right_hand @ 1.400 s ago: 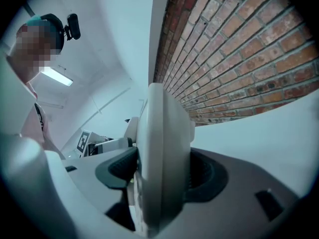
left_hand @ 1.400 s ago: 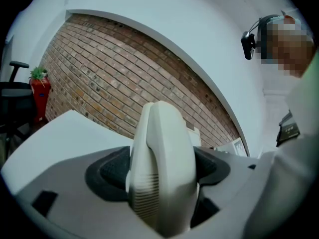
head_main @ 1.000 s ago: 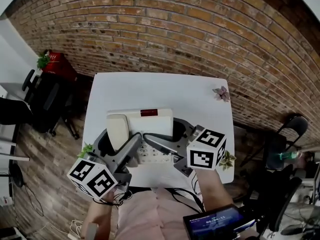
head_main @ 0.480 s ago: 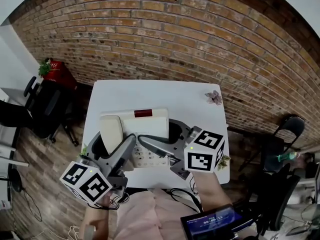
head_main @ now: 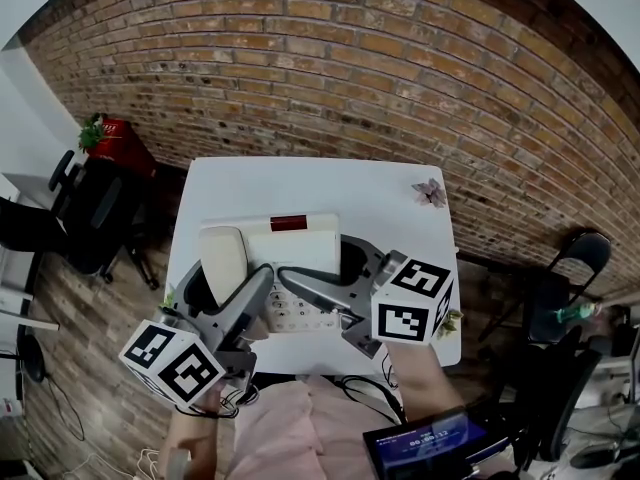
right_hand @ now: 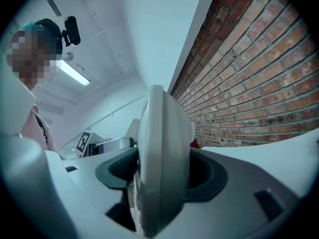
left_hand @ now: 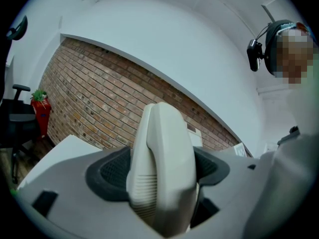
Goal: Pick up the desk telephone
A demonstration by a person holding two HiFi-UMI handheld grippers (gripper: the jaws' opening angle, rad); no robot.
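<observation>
Left claw (left_hand: 160, 176) clamped on handset side of cream plastic desk telephone (head_main: 296, 245); right claw (right_hand: 158, 176) clamped on opposite side, over white rectangular worktop (head_main: 300, 183).

Head view, table as clock centre.
- Brick wall (head_main: 380, 88): red-brown, pale mortar, spans approx 10 to 3 o'clock, runs behind the table's far edge.
- White wall (head_main: 18, 98): plain strip at 9–10, meets brick at the corner.
- Floor (head_main: 75, 338): wood planks, brownish, seen 7–9.
- Table (head_main: 320, 183): white top, rectangular.
- Pink flower sprig (head_main: 432, 193) on the table's corner at 2.
- Red cabinet (head_main: 120, 140) at 10, by the brick; green plant (head_main: 90, 128) at its top.
- Black office chair (head_main: 95, 208) at 9, near the table's left side.
- Dark folding chair (head_main: 588, 258) at 3–4. Stuff beyond too dim to ID.
- Loose cables (head_main: 150, 456) on the floor at 7.

Gripper views: white ceiling (left_hand: 174, 44); strip light (right_hand: 74, 72), lit.
</observation>
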